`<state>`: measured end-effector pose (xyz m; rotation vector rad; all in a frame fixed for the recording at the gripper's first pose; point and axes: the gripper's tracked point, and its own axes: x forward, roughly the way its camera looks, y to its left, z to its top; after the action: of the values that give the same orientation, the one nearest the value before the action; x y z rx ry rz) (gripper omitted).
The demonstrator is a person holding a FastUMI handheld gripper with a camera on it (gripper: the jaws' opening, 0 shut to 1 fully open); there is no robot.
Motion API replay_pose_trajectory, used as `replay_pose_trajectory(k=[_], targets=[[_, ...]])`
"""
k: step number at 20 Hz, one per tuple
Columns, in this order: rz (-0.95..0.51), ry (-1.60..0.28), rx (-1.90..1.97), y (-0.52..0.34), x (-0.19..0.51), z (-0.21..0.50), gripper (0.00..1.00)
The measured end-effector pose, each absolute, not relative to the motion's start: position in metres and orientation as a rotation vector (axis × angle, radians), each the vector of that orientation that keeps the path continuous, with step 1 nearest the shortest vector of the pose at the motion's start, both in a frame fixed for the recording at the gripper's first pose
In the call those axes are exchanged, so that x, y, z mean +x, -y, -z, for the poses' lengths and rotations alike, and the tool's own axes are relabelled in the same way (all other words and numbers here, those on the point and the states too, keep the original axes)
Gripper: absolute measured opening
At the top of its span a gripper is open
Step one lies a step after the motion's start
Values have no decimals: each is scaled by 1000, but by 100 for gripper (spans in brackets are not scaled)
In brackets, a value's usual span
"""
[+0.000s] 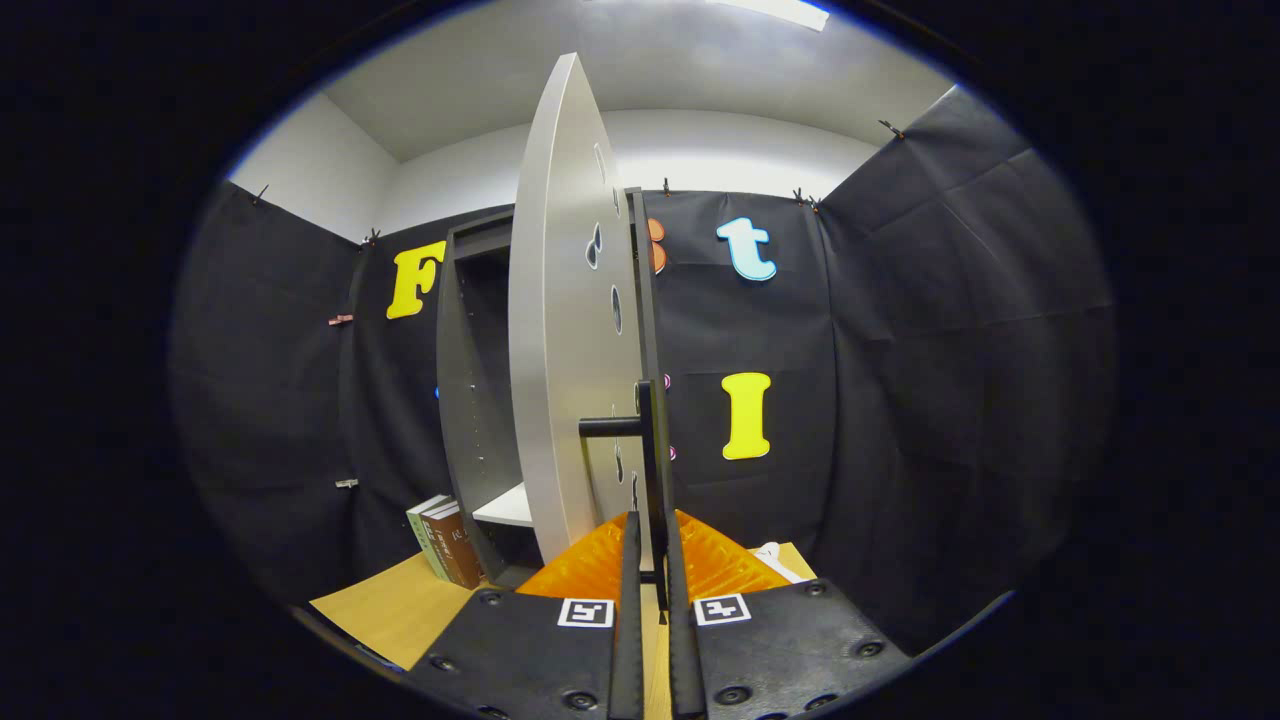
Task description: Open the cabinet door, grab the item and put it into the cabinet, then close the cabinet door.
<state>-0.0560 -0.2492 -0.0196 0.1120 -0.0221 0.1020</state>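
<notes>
Now tongs [650, 535] grip the cabinet door's handle [655, 450]

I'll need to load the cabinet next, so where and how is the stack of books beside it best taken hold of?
Grip the books across their upper edges, likely from above and slightly in front. They lean against the cabinet's outer side wall on the wooden table, spines facing out. The gripper is shut on the door handle of the open door.
</notes>
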Motion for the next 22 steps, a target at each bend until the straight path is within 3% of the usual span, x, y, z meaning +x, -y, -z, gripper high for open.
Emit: replay_pose_trajectory(k=[7,14,22], targets=[[-47,61,74,242,-90,6,15],[-92,89,19,198,-114,-4,15],[-198,-63,40,131,-100,48,15]])
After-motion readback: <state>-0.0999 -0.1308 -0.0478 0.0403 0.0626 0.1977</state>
